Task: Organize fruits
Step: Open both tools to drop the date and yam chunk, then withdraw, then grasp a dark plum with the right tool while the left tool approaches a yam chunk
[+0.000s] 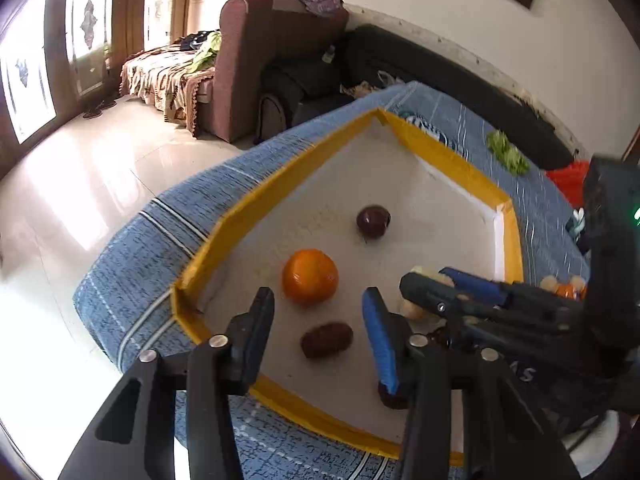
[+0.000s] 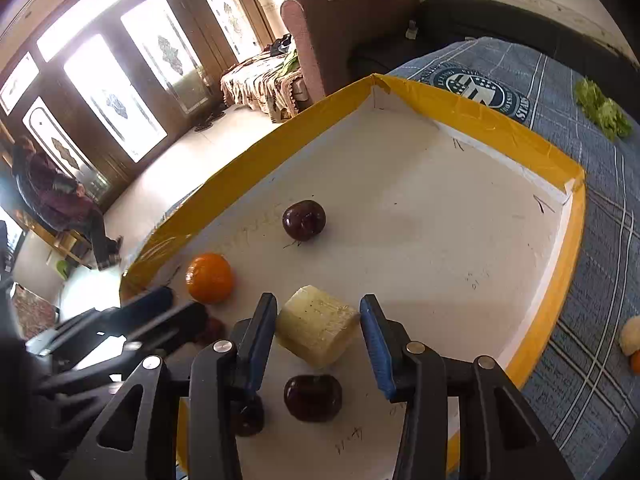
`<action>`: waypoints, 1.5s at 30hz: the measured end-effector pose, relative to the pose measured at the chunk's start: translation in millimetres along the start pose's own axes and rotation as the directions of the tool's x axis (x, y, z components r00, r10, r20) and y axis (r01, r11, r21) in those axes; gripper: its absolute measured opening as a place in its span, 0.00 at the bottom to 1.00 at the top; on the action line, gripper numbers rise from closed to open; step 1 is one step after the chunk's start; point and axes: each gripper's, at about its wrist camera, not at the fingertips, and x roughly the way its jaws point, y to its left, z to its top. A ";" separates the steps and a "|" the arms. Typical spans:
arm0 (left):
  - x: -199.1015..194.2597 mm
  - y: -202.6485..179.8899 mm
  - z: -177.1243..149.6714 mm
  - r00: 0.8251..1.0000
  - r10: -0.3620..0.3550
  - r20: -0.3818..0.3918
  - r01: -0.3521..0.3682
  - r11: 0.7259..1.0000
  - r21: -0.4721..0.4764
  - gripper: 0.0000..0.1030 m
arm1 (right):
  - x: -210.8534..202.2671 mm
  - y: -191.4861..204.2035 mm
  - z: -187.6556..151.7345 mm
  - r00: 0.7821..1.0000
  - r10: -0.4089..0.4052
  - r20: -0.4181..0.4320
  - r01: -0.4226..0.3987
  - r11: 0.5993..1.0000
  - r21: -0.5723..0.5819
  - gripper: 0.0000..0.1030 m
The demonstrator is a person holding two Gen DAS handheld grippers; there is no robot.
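**Both grippers open over the tray, nothing gripped**

My left gripper (image 1: 318, 328) hangs over the near-left corner of the yellow-rimmed white tray (image 1: 248, 204). Jaws spread wide. A dark brown date (image 1: 327, 339) lies on the tray floor between the fingers, touching neither pad. The orange (image 1: 310, 277) sits just beyond the fingertips, a dark plum (image 1: 373, 221) farther in toward the tray's middle.

My right gripper (image 2: 318, 332) is also spread wide. A pale yellow cylindrical fruit chunk (image 2: 318, 326) lies on its side between the fingers: left pad just beside it, possibly touching, can't tell; clear gap on the right. Not clamped. A dark plum (image 2: 313, 397) lies nearer the camera, under the gripper; another dark fruit (image 2: 248, 420) is partly hidden behind my left finger.

From the right wrist the same orange (image 2: 209, 278) sits left of the chunk, near the tray's left wall (image 2: 240, 164); the far plum (image 2: 303, 220) stands alone mid-tray.

Tray rests on a blue plaid cloth (image 2: 600, 260). On the cloth, outside the tray: green leafy item (image 2: 602, 108) and, at the right edge, a pale fruit (image 2: 630, 334).
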 end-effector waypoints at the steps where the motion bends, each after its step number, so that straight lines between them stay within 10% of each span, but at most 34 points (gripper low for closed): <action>1: -4.6 3.2 1.2 1.000 -0.011 0.009 0.011 1.000 -0.018 0.45 | 0.7 -0.2 -0.2 1.000 0.000 0.006 0.000 1.000 -0.004 0.48; 11: -56.0 -10.9 5.2 0.992 -0.002 0.127 0.011 0.997 -0.076 0.80 | -42.8 -15.2 -8.5 0.991 0.028 0.130 -0.036 0.998 0.054 0.48; 21: -70.9 -87.3 -9.3 0.976 -0.203 0.078 0.200 0.979 0.046 0.80 | -125.4 -68.6 -55.7 0.966 -0.065 0.251 0.023 0.986 0.165 0.48; 28: -106.1 -133.6 -14.2 0.975 -0.197 0.099 0.183 0.974 0.136 0.80 | -186.9 -118.9 -85.7 0.935 -0.223 0.277 0.163 0.961 0.225 0.48; 33: -150.3 -155.6 -5.9 0.939 -0.323 0.114 0.306 0.941 0.146 0.80 | -237.0 -158.7 -94.8 0.910 -0.314 0.271 0.242 0.932 0.269 0.52; 37: -198.4 -171.3 -1.4 0.913 -0.353 0.206 0.314 0.928 0.199 0.80 | -282.3 -188.3 -91.4 0.881 -0.392 0.264 0.310 0.901 0.304 0.53; 45: -245.4 -212.3 4.8 0.877 -0.401 0.265 0.307 0.891 0.334 0.80 | -397.9 -202.6 -75.3 0.754 -0.543 0.369 0.445 0.836 0.321 0.59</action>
